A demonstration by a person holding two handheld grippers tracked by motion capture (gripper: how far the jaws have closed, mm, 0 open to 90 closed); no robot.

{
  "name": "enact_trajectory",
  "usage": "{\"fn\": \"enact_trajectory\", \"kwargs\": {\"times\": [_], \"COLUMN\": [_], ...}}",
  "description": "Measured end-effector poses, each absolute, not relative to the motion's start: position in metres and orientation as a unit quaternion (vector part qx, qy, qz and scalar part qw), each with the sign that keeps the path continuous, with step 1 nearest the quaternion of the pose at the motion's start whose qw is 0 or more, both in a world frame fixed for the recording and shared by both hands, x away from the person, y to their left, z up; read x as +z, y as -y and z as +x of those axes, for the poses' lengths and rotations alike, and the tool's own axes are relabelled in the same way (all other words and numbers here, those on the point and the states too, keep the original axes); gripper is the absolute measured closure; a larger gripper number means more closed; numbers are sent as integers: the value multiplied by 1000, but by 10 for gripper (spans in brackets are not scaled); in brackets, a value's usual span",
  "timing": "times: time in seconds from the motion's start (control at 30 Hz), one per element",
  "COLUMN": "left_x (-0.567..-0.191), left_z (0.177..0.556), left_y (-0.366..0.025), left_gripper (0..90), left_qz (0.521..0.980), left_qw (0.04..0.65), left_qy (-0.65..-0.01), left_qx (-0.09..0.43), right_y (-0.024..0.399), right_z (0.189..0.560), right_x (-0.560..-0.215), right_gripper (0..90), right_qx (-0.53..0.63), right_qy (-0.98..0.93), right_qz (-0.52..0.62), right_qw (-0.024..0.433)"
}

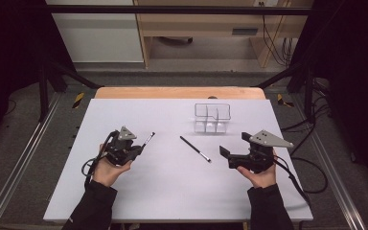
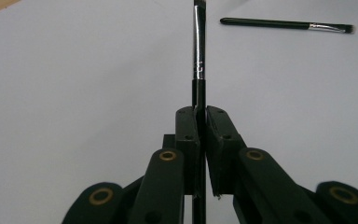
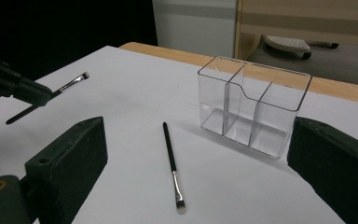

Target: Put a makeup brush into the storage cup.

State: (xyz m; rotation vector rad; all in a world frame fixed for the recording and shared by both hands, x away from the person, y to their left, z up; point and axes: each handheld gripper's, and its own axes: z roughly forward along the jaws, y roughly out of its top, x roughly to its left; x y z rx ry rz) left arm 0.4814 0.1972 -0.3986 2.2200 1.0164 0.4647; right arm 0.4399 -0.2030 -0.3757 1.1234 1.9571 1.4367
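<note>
My left gripper is shut on a thin black makeup brush by its handle, and it holds the brush off the white table with the bristle end pointing away. The right gripper view shows that same held brush at the far left. A second black brush lies flat in the middle of the table. My right gripper stands open, its jaws wide apart with nothing between them. Behind it stands a clear plastic organizer with several compartments.
The white table top has a wooden edge at the far side. Cables trail from both grippers. Dark frame legs and grey floor surround the table.
</note>
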Motion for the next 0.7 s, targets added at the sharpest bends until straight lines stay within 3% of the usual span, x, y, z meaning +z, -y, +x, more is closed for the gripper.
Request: {"fn": "enact_trajectory", "kwargs": {"times": [0.7], "left_x": [-386], "left_z": [464], "left_y": [-187], "left_gripper": [832], "left_qz": [809], "left_qw": [389], "left_qy": [-390], "left_qx": [205], "right_y": [186], "right_z": [442], "right_x": [-367], "right_gripper": [51], "right_qx": [541], "right_qy": [-703], "right_qz": [406], "right_qw": [218]}}
